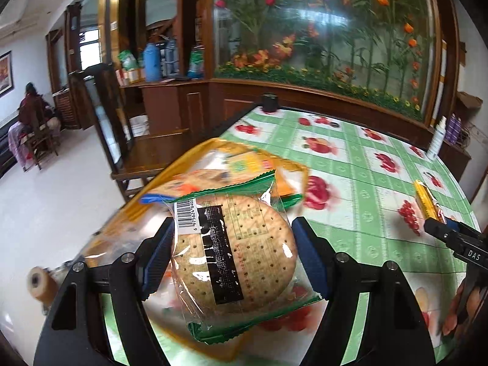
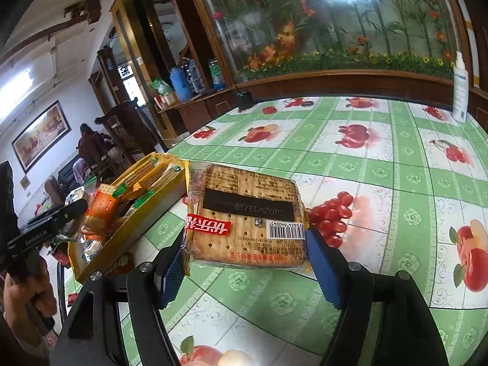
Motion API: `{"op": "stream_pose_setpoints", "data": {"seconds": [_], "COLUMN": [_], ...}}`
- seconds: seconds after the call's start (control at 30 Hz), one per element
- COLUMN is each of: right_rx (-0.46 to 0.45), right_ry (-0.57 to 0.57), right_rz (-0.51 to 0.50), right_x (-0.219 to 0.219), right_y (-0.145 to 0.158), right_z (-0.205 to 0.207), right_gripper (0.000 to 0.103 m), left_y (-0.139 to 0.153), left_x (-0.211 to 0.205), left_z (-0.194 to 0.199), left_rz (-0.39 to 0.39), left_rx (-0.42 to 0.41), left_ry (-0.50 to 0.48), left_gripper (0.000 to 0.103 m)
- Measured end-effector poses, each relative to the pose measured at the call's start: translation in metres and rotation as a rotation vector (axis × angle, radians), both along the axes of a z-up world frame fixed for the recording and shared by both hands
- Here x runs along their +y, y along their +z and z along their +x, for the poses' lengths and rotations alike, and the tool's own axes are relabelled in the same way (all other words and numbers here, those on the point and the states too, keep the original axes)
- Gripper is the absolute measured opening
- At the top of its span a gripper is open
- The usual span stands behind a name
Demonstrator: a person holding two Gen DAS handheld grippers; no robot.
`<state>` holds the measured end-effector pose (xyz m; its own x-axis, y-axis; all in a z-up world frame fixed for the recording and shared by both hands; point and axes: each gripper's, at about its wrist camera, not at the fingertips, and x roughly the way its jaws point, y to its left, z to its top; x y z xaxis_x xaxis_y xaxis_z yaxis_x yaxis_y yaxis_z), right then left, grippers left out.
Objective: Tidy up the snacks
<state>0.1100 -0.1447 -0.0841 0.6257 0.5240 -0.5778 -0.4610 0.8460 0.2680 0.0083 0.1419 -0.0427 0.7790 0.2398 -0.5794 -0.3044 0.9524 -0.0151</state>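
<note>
Two packets are in the air at once, and that is where the risk lies. The left gripper [image 1: 233, 251] is clenched on a round cracker packet [image 1: 235, 250], its blue pads pressing the sides of the clear wrapper, and holds it above a yellow snack box [image 2: 131, 210] that sits at the left edge of the surface [image 2: 381, 164]. The right gripper [image 2: 247, 262] grasps a square cracker packet [image 2: 244, 213] by its near end, the rest sticking out forward over the green fruit-patterned cloth, just beside the box.

The wrappers are slick and loose around the crackers, so either packet could slide or swivel between the pads; squeezing harder to stop that would likely crack the biscuits. The square packet is held at one end only, so it may droop or twist as it is carried.

The box is already crowded with orange and green-edged packets, some standing on end. A packet dropped on top could perch there or slip over the wall. Because the box stands right at the edge, a nudge from either gripper could push it toward the floor. Both grippers converging on the same box might also collide.
</note>
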Motion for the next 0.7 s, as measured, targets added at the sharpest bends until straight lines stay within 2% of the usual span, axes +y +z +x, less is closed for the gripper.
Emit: {"op": "stream_pose_setpoints", "data": {"seconds": [0.23, 0.3, 0.43, 0.6, 0.67, 0.7], "right_rx": [-0.008, -0.006, 0.001, -0.012, -0.015, -0.021], "right_ry": [0.061, 0.102, 0.173, 0.243, 0.272, 0.283], "right_rz": [-0.009, -0.009, 0.071, 0.101, 0.111, 0.113], "right_x": [0.028, 0.049, 0.088, 0.141, 0.162, 0.173], "right_y": [0.002, 0.005, 0.015, 0.031, 0.038, 0.043], "right_z": [-0.009, -0.015, -0.021, -0.022, -0.018, -0.016], "right_gripper": [0.074, 0.074, 0.074, 0.074, 0.071, 0.066], "left_y": [0.001, 0.003, 0.008, 0.012, 0.012, 0.012], "left_x": [0.038, 0.046, 0.055, 0.066, 0.068, 0.069], "left_z": [-0.025, -0.027, -0.029, -0.029, -0.028, -0.027], "left_rz": [-0.016, -0.021, -0.025, -0.023, -0.024, -0.026], "left_rx": [-0.001, -0.006, -0.014, -0.014, -0.016, -0.015], "left_ry": [0.058, 0.078, 0.1, 0.116, 0.117, 0.118], "left_gripper": [0.076, 0.076, 0.076, 0.076, 0.076, 0.076]}}
